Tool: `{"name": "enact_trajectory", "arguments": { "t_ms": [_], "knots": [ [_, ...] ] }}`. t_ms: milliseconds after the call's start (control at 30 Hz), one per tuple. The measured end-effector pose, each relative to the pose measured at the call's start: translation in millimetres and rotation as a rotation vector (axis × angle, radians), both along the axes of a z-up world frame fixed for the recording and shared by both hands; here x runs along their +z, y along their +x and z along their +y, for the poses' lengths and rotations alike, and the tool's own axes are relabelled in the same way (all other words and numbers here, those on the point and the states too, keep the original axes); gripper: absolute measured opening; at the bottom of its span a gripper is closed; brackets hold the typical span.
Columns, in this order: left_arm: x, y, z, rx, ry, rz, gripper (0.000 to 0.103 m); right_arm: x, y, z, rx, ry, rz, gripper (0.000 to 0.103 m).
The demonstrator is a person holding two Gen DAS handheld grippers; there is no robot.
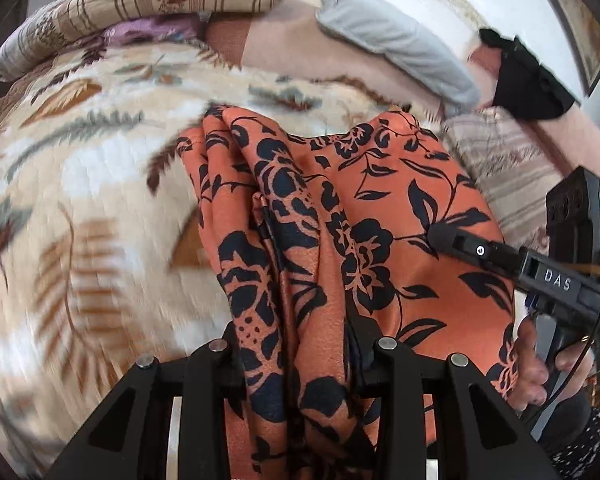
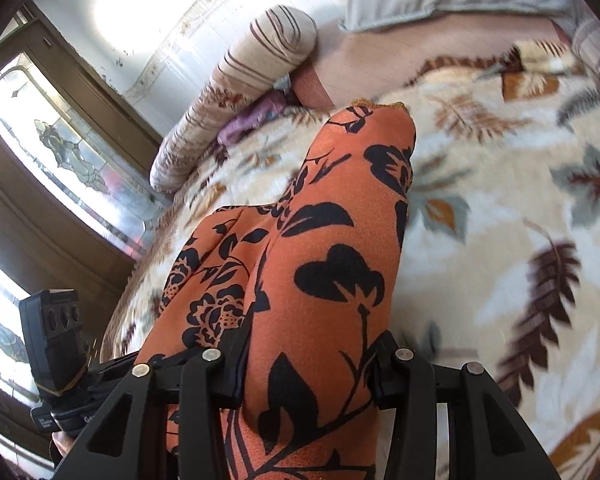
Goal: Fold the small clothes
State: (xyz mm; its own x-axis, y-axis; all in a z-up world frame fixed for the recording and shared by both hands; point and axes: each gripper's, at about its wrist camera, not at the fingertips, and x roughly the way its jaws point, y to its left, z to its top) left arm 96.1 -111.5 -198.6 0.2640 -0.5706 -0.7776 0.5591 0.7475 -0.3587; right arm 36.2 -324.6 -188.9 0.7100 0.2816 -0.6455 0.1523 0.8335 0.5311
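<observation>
Left tool (image 1: 300,360): your jaws are clamped on a bunched fold of the orange floral garment (image 1: 340,220).
Right tool (image 2: 308,368): clenched on the same garment (image 2: 332,260).
Garment: hangs ahead of both tools, lifted over the leaf-print blanket (image 1: 80,160).
Beyond tools: grey pillow (image 1: 392,44), striped bolster (image 2: 236,92).

Both grippers are matte black, each with angular finger arms carrying round silver screw heads (image 1: 384,343) and triangular cut-outs. The right gripper (image 1: 440,236) bears white "DAS" lettering, a power symbol, a boxy black module with a green light, and thin black cable. A dark, white-speckled sleeve (image 1: 580,440) shows at the right edge
</observation>
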Motion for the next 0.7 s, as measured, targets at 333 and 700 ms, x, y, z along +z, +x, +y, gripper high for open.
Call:
{"name": "enact_trajectory", "arguments": {
  "t_ms": [333, 700],
  "knots": [
    [-12.8, -21.5, 1.6, -0.003, 0.179, -0.078, 0.05, -52.8, -34.5, -22.2, -0.091, 0.113, 0.16, 0.06],
    [-8.8, -45.1, 9.7, 0.028, 0.274, -0.196, 0.053, 2.0, -97.9, 6.0, -0.091, -0.079, -0.06, 0.043]
  ]
}}
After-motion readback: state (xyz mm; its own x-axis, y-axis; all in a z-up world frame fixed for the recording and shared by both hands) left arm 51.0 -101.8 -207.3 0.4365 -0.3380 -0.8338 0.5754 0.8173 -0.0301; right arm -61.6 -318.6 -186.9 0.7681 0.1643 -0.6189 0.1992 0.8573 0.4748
